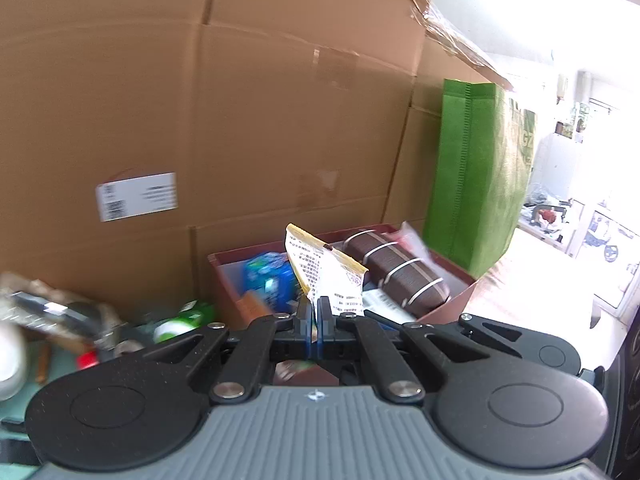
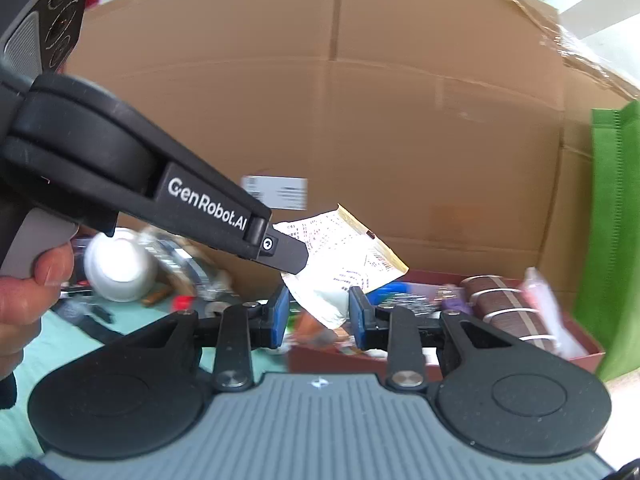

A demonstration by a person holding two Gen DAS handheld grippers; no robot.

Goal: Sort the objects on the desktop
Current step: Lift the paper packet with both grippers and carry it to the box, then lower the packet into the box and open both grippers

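Note:
My left gripper [image 1: 316,312] is shut on a white packet with printed text and a yellow edge [image 1: 324,276], held up in front of a dark red box [image 1: 224,272]. The box holds a brown striped case [image 1: 396,272], a blue package [image 1: 268,280] and other items. In the right wrist view the left gripper [image 2: 298,260] comes in from the left holding the same packet [image 2: 340,256]. My right gripper [image 2: 318,314] is open, its blue pads [image 2: 280,312] either side of the packet's lower end, in front of the red box [image 2: 588,356].
A big cardboard carton [image 1: 240,120] stands behind everything. A green fabric bag [image 1: 476,184] stands right of the box. Left on the teal surface lie a white round object [image 2: 120,268], a green-and-white bottle [image 1: 180,320], a red cap [image 1: 86,360] and other clutter.

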